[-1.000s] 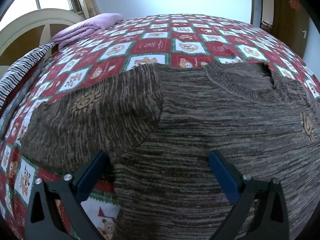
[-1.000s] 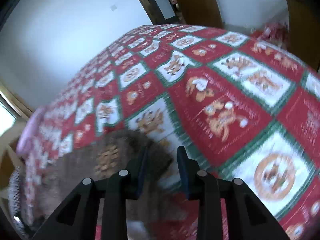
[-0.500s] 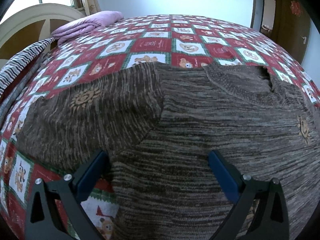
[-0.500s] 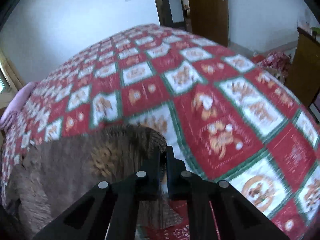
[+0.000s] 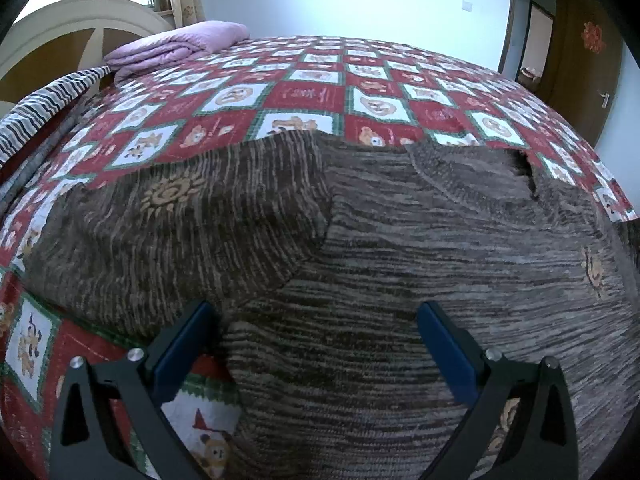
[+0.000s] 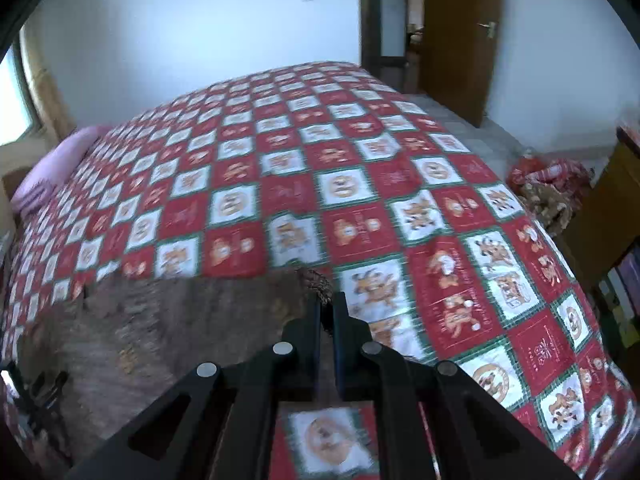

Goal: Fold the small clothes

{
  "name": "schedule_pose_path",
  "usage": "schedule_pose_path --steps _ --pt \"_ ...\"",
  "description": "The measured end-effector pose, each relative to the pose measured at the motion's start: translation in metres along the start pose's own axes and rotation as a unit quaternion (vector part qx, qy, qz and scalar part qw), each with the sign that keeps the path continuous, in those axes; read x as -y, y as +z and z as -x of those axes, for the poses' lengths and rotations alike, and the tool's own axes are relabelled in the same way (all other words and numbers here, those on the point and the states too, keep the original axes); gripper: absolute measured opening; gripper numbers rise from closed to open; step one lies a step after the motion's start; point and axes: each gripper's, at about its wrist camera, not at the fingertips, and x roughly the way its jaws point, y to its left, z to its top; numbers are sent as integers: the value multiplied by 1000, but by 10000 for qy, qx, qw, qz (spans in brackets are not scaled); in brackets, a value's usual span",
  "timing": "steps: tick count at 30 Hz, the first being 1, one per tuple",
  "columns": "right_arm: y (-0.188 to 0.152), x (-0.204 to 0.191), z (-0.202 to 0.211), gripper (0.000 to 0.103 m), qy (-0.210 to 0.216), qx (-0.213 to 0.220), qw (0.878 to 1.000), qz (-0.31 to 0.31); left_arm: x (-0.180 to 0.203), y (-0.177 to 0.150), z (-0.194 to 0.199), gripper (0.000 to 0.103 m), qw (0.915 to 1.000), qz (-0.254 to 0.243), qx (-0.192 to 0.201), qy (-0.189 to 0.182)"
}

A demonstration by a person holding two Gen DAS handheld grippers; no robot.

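Here the right gripper (image 6: 327,312) pinches the blurred sweater's (image 6: 172,320) cuff, its far sleeve cut off; the left gripper (image 5: 320,336) gapes wide, holding nothing.

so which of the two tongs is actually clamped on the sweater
The right tongs: their jaws are shut on the cuff end of the brown sweater. The left tongs stand wide open over the sweater's body, gripping nothing.

The left gripper (image 5: 318,334) is showing black, angular fingers (image 5: 182,344) faced with blue pads, with triangular cut-outs and round silver screws near the base. The right gripper (image 6: 326,310) is showing the same black frame, four silver screws (image 6: 283,348) and slotted cut-outs.
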Motion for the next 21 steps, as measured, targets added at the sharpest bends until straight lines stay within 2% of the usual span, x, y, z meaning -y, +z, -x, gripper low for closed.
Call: schedule_pose_path --steps 11,17,21 --pt "12 -118 27 4 876 -344 9948 397 -10 -2 3 103 9993 203 86 -316" --pt "10 -182 9 4 1342 -478 9891 361 -14 -3 4 103 9984 299 132 -452" --pt "4 -217 -24 5 2004 -505 9783 -142 -16 -3 3 103 9980 337 146 -509"
